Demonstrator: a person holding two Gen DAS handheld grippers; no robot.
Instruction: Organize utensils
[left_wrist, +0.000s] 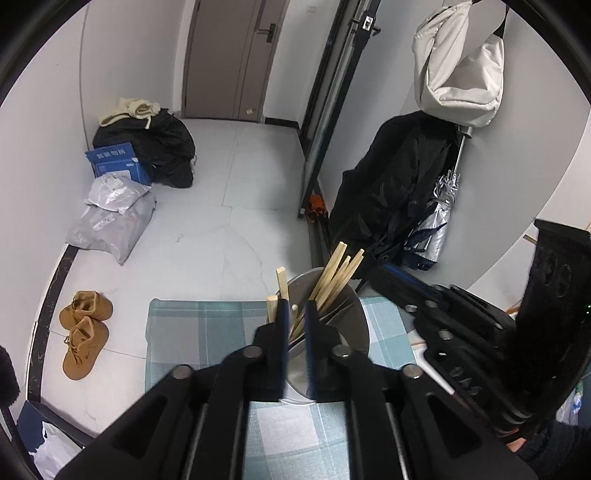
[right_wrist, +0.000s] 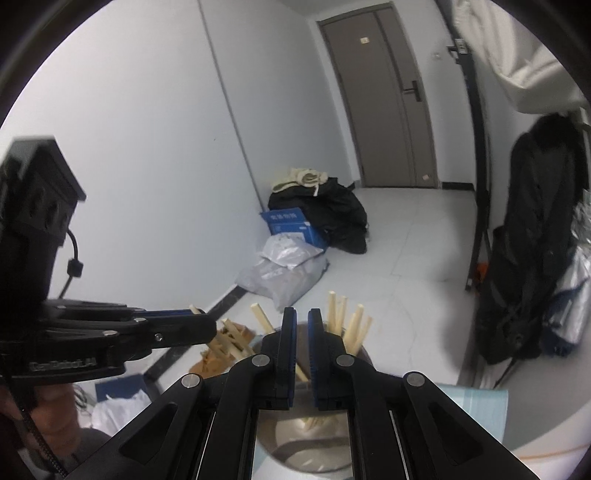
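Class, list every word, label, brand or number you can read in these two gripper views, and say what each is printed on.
Blue box by the wall: white Chinese characters on its lid, too small to read with certainty.
Grey mailer bags: printed shipping labels, too blurred to read.
Left gripper body, seen from the right wrist: raised lettering, too blurred to read.
Right gripper body, seen from the left wrist: embossed marks, unreadable.
Nothing else carries text.

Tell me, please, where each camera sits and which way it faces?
Left wrist: on the left gripper, looking down along its fingers at the metal cup of chopsticks; the right gripper enters from the right.
Right wrist: on the right gripper, above the same cup; the left gripper enters from the left.
Shared: cup, chopsticks, door.
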